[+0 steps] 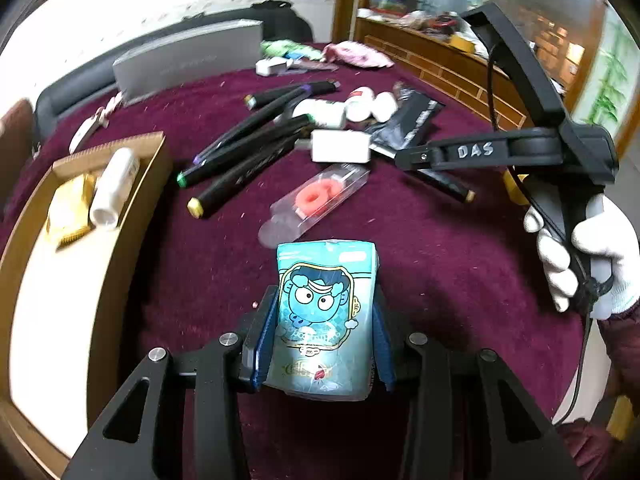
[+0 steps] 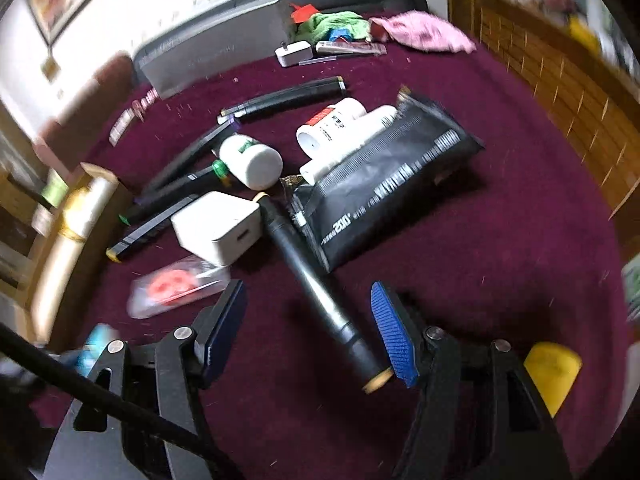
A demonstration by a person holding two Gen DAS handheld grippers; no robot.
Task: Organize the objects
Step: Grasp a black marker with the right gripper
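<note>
A light-blue cartoon snack packet (image 1: 326, 280) stands upright between the blue pads of my left gripper (image 1: 325, 320), which is shut on it just above the maroon cloth (image 1: 440, 260). To the left sits an open cardboard box (image 1: 136, 200) holding a white bottle (image 1: 114, 188) and a gold packet (image 1: 70, 208). My right gripper (image 2: 307, 300) is open and points down over a black marker (image 2: 288, 240), which lies on the cloth between its fingers without being pressed. A white-gloved hand (image 1: 592, 248) holds that gripper.
Several black markers (image 1: 240, 148), a white adapter (image 1: 340, 146), a clear packet with a red ring (image 1: 316, 196), white bottles (image 2: 256, 160) and a black pouch (image 2: 392, 176) lie mid-table. A grey box (image 1: 188, 60) and pink cloth (image 2: 424, 32) sit at the back. A yellow object (image 2: 552, 368) is near right.
</note>
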